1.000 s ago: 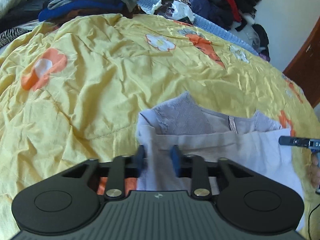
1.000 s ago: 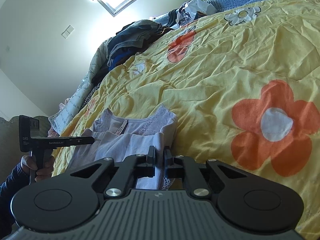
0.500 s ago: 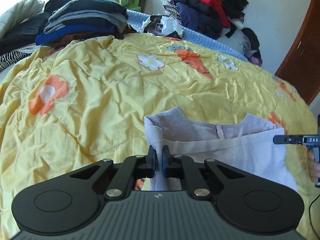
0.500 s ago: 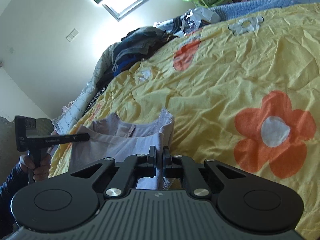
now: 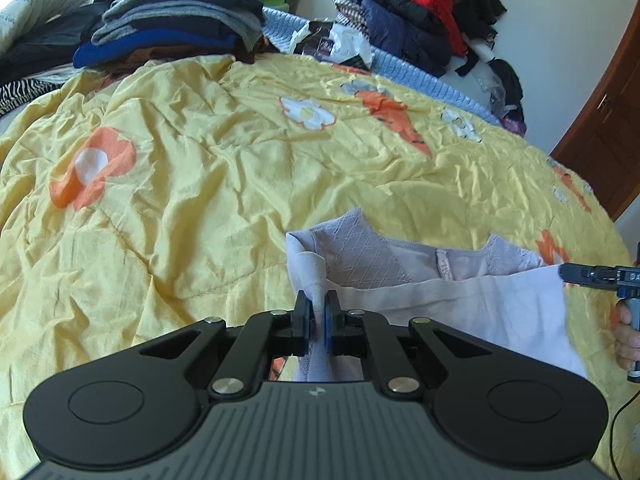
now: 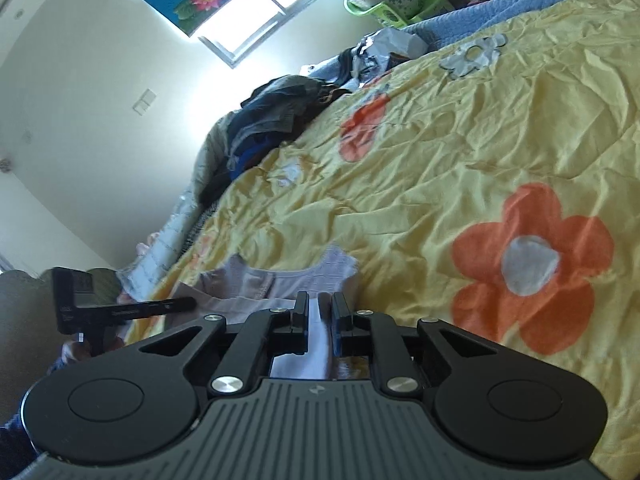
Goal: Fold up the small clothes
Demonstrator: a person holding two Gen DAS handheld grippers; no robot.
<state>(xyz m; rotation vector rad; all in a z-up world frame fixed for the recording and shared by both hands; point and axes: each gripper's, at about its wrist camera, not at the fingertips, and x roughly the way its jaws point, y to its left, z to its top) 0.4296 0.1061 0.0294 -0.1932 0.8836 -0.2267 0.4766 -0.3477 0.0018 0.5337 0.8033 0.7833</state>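
- Your left tongs are clamped on the left hem corner of the small lilac top, which lies half folded on the yellow bedspread.
- Your right tongs have just been opening; cloth sits between them, but I cannot tell whether they grip it.
- If only one corner is let go, the fold could land crooked or bunch.
- Pull sideways and the whole top may slide across the bedspread.

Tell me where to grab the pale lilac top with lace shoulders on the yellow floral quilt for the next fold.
Probably grip the pale lilac top at its folded side edges, low and from the near side. The hem is already doubled up towards the lace shoulders, so those edges are thick and raised. The left gripper pinches one edge; the right gripper, jaws just opening, straddles the other.
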